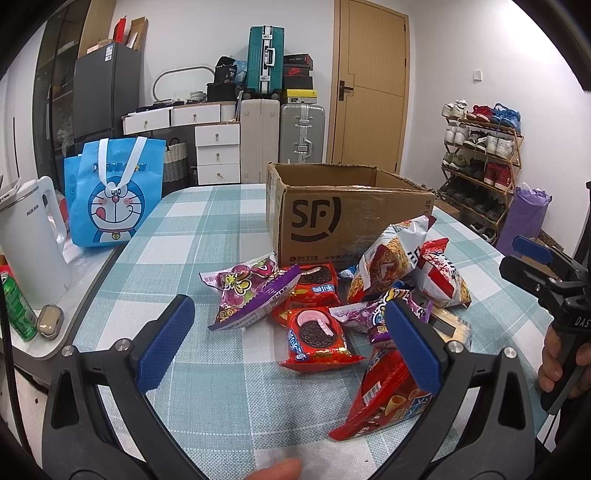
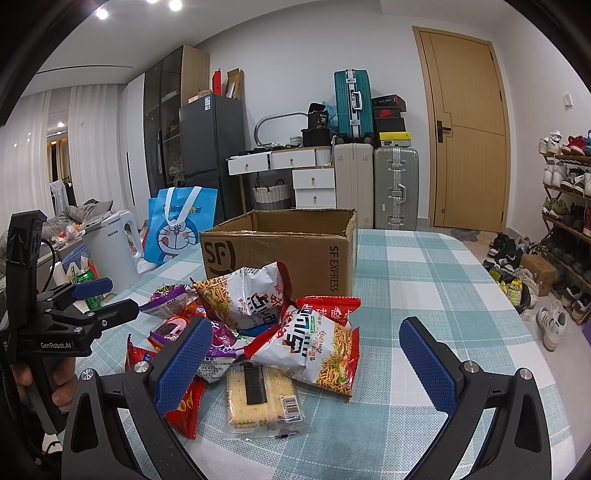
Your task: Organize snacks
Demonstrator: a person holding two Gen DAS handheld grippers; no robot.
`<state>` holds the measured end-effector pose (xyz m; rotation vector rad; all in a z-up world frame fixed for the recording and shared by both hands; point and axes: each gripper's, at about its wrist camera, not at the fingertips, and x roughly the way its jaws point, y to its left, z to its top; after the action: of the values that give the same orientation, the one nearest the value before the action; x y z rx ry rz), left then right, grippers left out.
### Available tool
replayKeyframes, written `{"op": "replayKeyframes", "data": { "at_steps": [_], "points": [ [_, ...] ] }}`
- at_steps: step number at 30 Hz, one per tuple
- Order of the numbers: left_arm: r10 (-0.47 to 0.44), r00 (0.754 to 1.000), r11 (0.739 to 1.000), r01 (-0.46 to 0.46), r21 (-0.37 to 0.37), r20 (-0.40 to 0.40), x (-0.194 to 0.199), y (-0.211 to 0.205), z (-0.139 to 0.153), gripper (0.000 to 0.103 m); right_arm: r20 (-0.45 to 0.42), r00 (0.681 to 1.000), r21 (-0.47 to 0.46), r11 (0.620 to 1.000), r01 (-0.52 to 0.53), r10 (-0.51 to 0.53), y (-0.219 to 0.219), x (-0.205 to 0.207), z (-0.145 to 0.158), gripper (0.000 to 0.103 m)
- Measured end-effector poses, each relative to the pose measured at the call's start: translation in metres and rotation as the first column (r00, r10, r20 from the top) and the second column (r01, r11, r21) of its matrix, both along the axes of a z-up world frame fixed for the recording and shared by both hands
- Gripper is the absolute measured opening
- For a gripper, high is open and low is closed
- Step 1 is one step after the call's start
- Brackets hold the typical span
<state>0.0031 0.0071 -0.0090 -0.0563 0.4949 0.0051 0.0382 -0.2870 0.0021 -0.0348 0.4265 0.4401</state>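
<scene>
The left tongs (image 1: 290,341) hang spread wide and empty over a heap of snack packets (image 1: 332,306) on the checked table (image 1: 207,236). Behind the heap stands an open SF cardboard box (image 1: 332,218). The right tongs (image 1: 532,258) hover at the right edge.

White walls (image 2: 280,48) and a wooden door (image 2: 469,129) stand far; suitcases (image 2: 395,184) and white drawers (image 2: 314,181) line the wall, a shoe rack (image 1: 480,162) right, ceiling spotlights (image 2: 173,4) lit.
</scene>
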Motion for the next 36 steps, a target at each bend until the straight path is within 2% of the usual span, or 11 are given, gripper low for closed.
{"op": "replayKeyframes", "data": {
  "at_steps": [5,36],
  "points": [
    [-0.002,1.0,1.0,0.001,-0.01,-0.008,0.002,0.001,0.003,0.102,-0.001,1.0,0.0,1.0,0.0,0.0,0.0,0.0,0.0,0.103],
    [-0.079,0.997,0.995,0.077,0.064,0.018,-0.006,-0.019,0.009,0.102,-0.003,1.0,0.0,1.0,-0.002,0.002,0.0,0.0,0.0,0.103]
  ]
}}
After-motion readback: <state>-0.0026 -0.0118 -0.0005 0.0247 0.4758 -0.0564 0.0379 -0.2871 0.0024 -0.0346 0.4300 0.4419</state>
